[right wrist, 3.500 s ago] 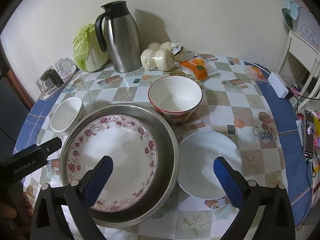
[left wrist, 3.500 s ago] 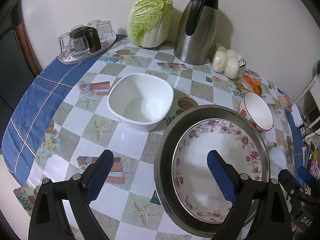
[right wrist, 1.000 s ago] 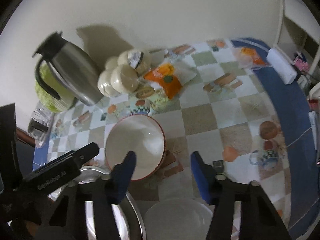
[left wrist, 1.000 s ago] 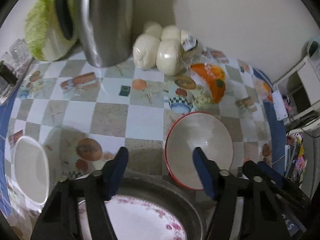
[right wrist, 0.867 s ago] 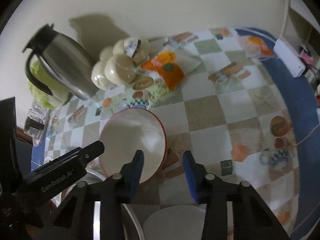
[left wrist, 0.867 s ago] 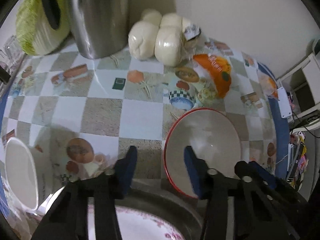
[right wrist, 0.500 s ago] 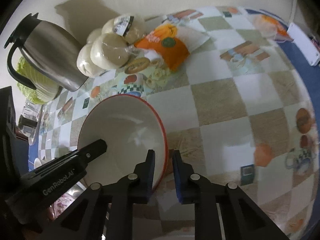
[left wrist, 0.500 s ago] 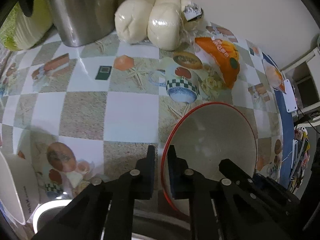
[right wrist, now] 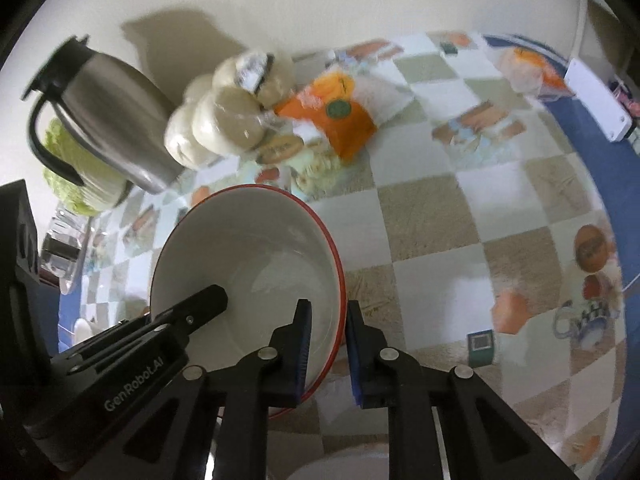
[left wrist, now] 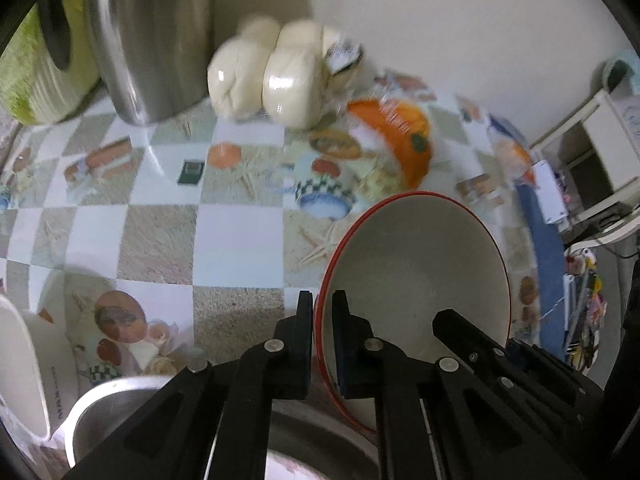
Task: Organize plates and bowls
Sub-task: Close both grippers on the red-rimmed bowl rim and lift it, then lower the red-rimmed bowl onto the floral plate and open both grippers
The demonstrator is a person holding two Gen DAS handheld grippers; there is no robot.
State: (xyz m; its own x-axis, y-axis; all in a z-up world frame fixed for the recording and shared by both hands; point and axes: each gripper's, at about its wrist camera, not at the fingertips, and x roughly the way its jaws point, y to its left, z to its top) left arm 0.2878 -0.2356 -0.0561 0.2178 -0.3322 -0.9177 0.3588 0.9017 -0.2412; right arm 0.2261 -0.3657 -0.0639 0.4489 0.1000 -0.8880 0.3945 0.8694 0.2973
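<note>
Checkered oilcloth covers the desk, where the red-rimmed bowl (left wrist: 416, 272) sits straight ahead of both tools, the left tool (left wrist: 322, 312) and right tool (right wrist: 326, 320) each narrowed onto opposite sides of its rim, presumably to share and steady the lift.

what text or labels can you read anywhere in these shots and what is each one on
"GenRobot.AI": white print on the black body of the left gripper, seen in the right wrist view.
Dark print on the side of the white bowl: too small and blurred to read.
Label on the bag of buns: blurred, unreadable.
Print on the orange packet: blurred, unreadable.
Both grippers are shut on the rim of the red-rimmed bowl, which carries no text.
</note>
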